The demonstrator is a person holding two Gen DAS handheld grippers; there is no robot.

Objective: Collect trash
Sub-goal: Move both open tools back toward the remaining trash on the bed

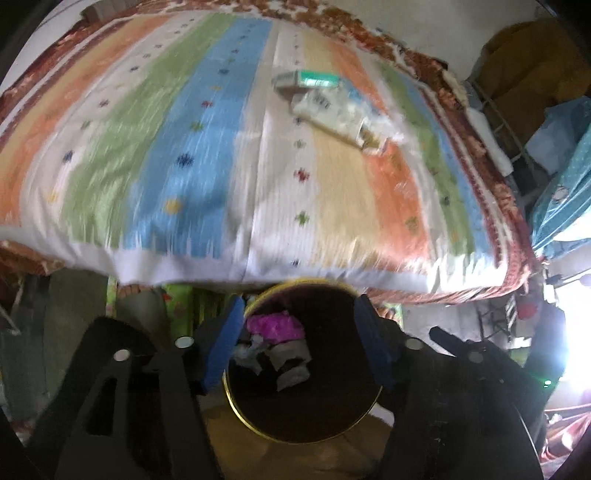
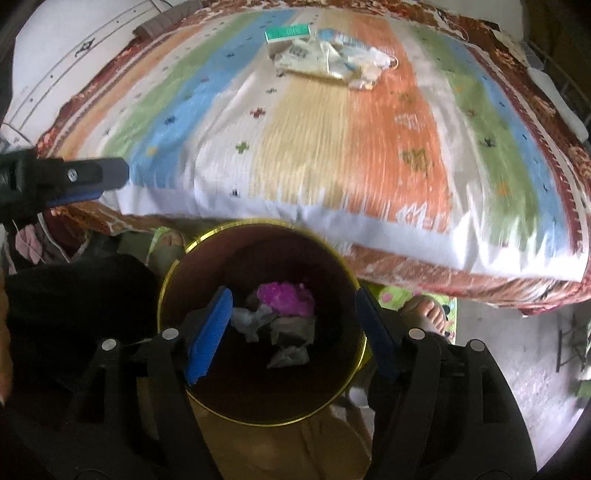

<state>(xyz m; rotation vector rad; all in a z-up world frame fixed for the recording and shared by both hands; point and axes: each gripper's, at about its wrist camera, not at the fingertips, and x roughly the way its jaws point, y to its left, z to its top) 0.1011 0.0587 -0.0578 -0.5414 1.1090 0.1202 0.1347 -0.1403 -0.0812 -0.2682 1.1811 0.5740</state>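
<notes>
- Both tongs, left tongs (image 1: 299, 350) and right tongs (image 2: 295, 332), hang wide open and empty over the trash bin (image 2: 207, 402).
- The wrapper pile (image 2: 332, 62) lies far up the bed (image 2: 332, 155); a sloppy grab could drop scraps.

1 gold-rimmed bin (image 2: 207, 400), 1 pink wrapper (image 2: 286, 297) inside, 1 green box (image 2: 287, 33), 2 grippers (image 2: 295, 328), 1 striped bedsheet (image 2: 332, 147)

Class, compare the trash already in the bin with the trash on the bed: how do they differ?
The bin trash is crumpled, pink and grey, and sits low inside the bin. The bed trash is flatter packaging, white and green, lying on the striped bedspread. Both are clustered piles; neither is gripped.
</notes>
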